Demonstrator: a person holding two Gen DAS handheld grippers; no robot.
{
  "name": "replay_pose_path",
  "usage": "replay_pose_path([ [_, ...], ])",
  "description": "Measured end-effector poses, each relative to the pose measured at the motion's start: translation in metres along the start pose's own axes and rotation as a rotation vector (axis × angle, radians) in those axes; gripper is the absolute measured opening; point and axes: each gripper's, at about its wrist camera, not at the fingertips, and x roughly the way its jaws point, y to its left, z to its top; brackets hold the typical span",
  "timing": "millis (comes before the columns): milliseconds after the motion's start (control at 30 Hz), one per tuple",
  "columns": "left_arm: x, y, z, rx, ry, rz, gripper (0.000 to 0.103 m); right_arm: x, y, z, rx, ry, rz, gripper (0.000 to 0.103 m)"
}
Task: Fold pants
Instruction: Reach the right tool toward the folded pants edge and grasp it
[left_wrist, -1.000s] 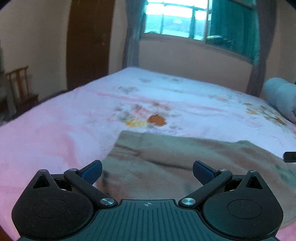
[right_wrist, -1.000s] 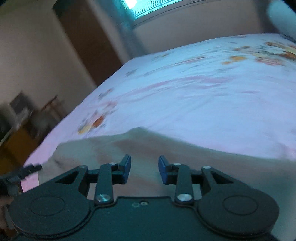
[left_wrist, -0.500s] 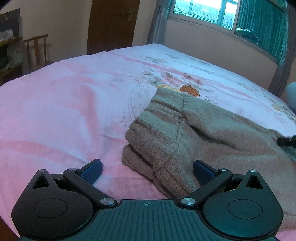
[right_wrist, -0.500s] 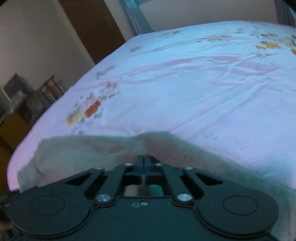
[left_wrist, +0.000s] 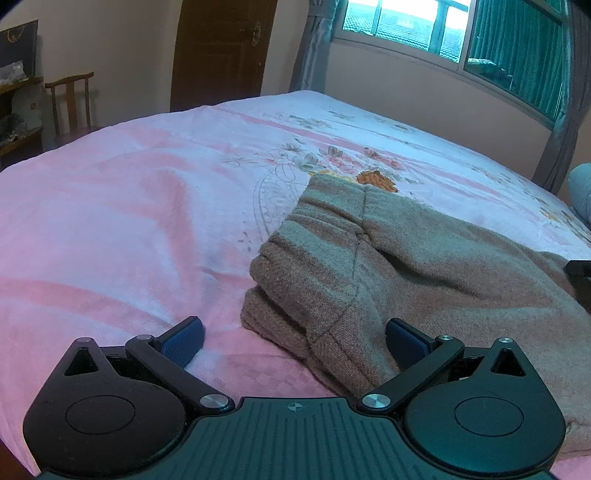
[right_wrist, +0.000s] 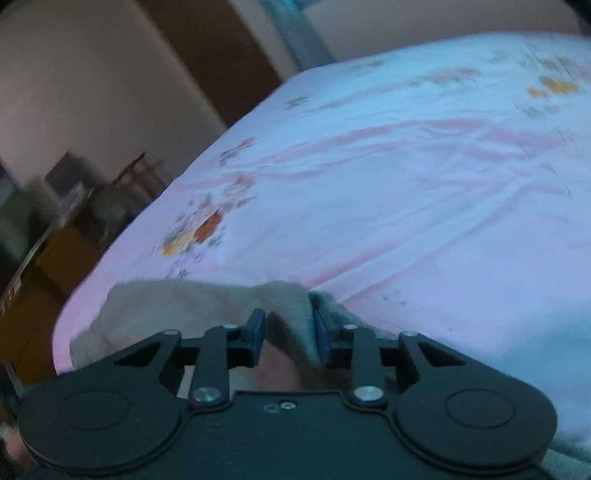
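Grey-brown knitted pants (left_wrist: 369, 266) lie folded over on the pink flowered bed sheet (left_wrist: 129, 221). My left gripper (left_wrist: 295, 341) is open and low over the bed, its fingers on either side of the pants' near left corner, not clamping it. In the blurred right wrist view a ridge of the pants (right_wrist: 288, 310) stands between the fingers of my right gripper (right_wrist: 288, 332), which are partly apart with the cloth against the right pad. The right gripper's tip (left_wrist: 580, 277) shows at the right edge of the left wrist view.
A wooden chair (left_wrist: 70, 103) and a shelf stand left of the bed, with a brown door (left_wrist: 221, 51) behind. A window with green curtains (left_wrist: 517, 48) is on the far wall. A grey pillow (left_wrist: 581, 192) lies at the right edge.
The right gripper was shut on the pants half a second ago; its fingers have now parted, with cloth still between them. The left gripper stayed open and has drawn back slightly from the folded edge.
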Motion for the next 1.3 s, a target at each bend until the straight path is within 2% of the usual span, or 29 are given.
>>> replay_pose_path([
  [133,0.001,0.000,0.001,0.002,0.002,-0.002,0.103,0.006,0.020,0.001,-0.135,0.025,-0.010,0.022],
  [233,0.000,0.000,-0.001,0.001,-0.003,-0.003,0.103,0.003,0.029,0.005,-0.183,0.020,-0.015,0.023],
  [400,0.000,0.000,-0.002,0.001,-0.008,-0.002,0.103,0.021,0.023,0.010,-0.152,0.084,0.011,0.037],
  [500,0.000,0.001,-0.001,0.001,-0.004,-0.006,0.103,0.029,0.018,0.008,-0.140,0.079,0.009,0.037],
  [533,0.000,0.001,-0.001,0.002,-0.005,-0.006,0.103,0.031,0.019,0.006,-0.153,0.070,-0.004,0.036],
  [567,0.000,0.001,-0.001,0.001,-0.005,-0.007,0.103,0.030,0.022,0.004,-0.170,0.048,-0.015,0.029],
  [600,0.000,0.001,-0.001,0.000,-0.006,-0.008,0.103,0.026,0.025,0.002,-0.191,0.018,-0.026,0.015],
  [667,0.000,0.001,-0.002,0.001,-0.008,-0.009,0.103,0.018,0.033,0.001,-0.231,-0.052,-0.077,0.000],
  [767,-0.001,0.001,-0.003,0.003,-0.013,-0.010,0.103,0.009,0.044,-0.001,-0.317,-0.116,-0.144,0.000],
  [833,-0.001,0.000,-0.004,0.004,-0.016,-0.009,0.103,0.024,0.044,-0.002,-0.333,-0.056,-0.192,0.000],
  [867,-0.001,0.000,-0.004,0.004,-0.015,-0.008,0.103,0.034,0.039,-0.004,-0.323,-0.028,-0.215,0.000],
  [933,-0.001,0.001,-0.003,0.003,-0.010,-0.009,0.103,0.041,0.029,-0.003,-0.261,-0.028,-0.216,0.000],
  [1000,-0.002,0.002,-0.002,0.003,-0.009,-0.013,0.103,0.035,0.018,-0.001,-0.170,-0.053,-0.200,0.006],
  [1067,-0.002,0.002,-0.002,0.004,-0.010,-0.016,0.103,0.022,0.003,0.000,-0.058,-0.087,-0.187,0.005],
  [1100,-0.002,0.003,-0.002,0.004,-0.011,-0.018,0.103,0.014,-0.002,0.000,-0.024,-0.106,-0.236,0.000],
  [1133,-0.002,0.003,-0.002,0.002,-0.011,-0.019,0.103,0.004,-0.008,0.000,0.013,-0.122,-0.262,0.000],
  [1200,-0.004,0.004,0.003,-0.009,0.000,-0.025,0.103,-0.016,-0.015,-0.001,0.077,-0.164,-0.221,0.000],
  [1300,-0.019,0.003,0.015,-0.032,-0.022,0.001,0.103,-0.027,0.001,-0.002,0.064,-0.179,-0.134,0.000],
])
